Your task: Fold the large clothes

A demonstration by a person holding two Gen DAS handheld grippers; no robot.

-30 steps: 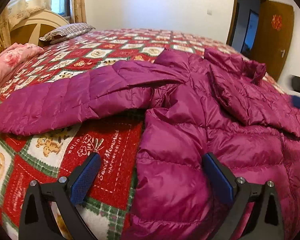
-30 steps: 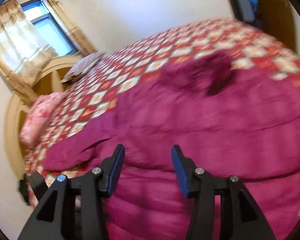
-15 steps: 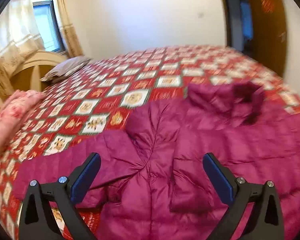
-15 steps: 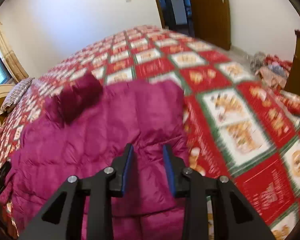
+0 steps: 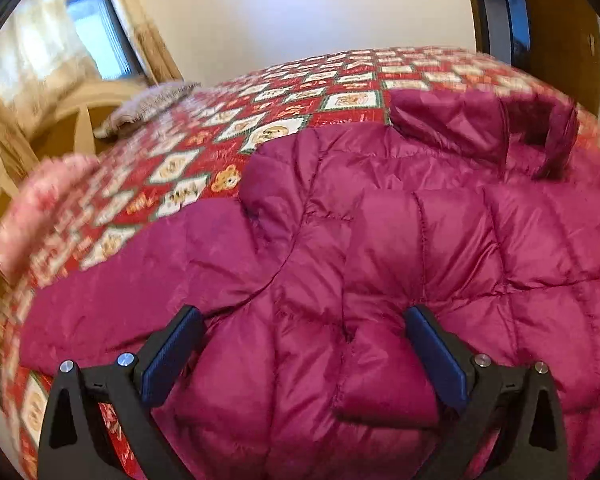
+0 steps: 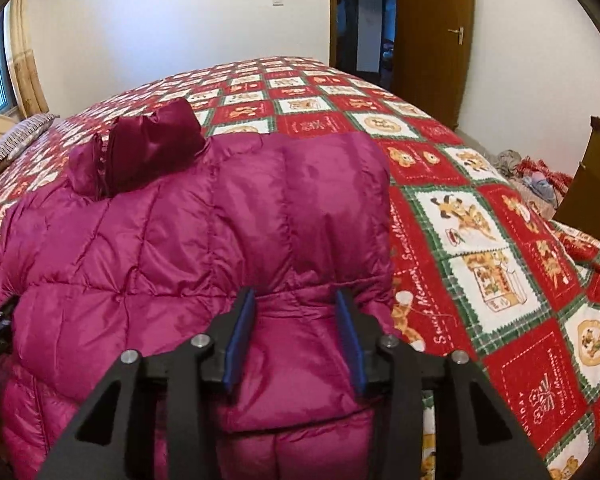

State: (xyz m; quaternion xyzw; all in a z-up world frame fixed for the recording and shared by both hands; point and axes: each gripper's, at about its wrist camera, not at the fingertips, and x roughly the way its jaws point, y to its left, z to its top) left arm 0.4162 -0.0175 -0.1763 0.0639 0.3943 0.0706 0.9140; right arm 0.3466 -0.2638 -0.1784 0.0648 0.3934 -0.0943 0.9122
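The magenta puffer jacket (image 6: 188, 248) is lying on the red quilt (image 6: 480, 240). Only the right view is showing readable "Sweet Memory" and "Holiday". The right gripper (image 6: 296, 332) is opening around a sleeve fold; the left gripper (image 5: 304, 356) is gaping wide, holding nothing.

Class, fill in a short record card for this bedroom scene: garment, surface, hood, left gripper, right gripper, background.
garment: magenta quilted jacket, spread out, one sleeve folded over its body
surface: red patchwork bedspread
hood: bunched at the far end
left gripper: jaws wide, above the jacket, gripping nothing
right gripper: jaws opening, folded sleeve between them
background: wooden door, striped pillow
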